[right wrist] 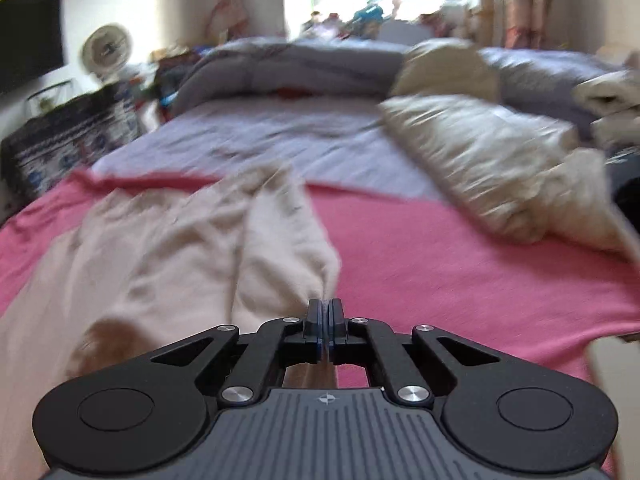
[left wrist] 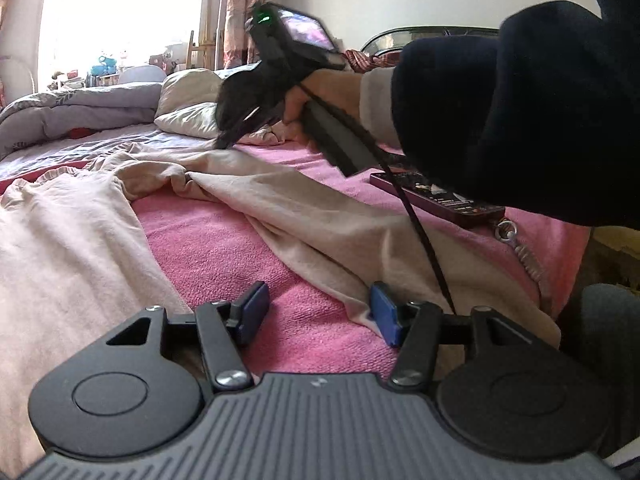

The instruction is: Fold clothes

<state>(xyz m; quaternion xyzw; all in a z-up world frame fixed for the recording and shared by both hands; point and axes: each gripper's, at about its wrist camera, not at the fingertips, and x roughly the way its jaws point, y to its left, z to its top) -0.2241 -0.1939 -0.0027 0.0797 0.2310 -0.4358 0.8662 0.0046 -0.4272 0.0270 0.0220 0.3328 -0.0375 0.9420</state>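
Black tongs w/ blue pads, silver screws, dark sleeve

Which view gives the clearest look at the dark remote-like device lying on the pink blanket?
The left wrist view. There the dark device lies on the pink blanket beside the beige garment, sharp, though partly covered by the dark sleeve. The right wrist view is blurred and does not show it at all.

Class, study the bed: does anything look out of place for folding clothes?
Yes. A dark maroon phone-like device with a keyring lies on the pink blanket right beside the crumpled beige garment, where folding could catch it.
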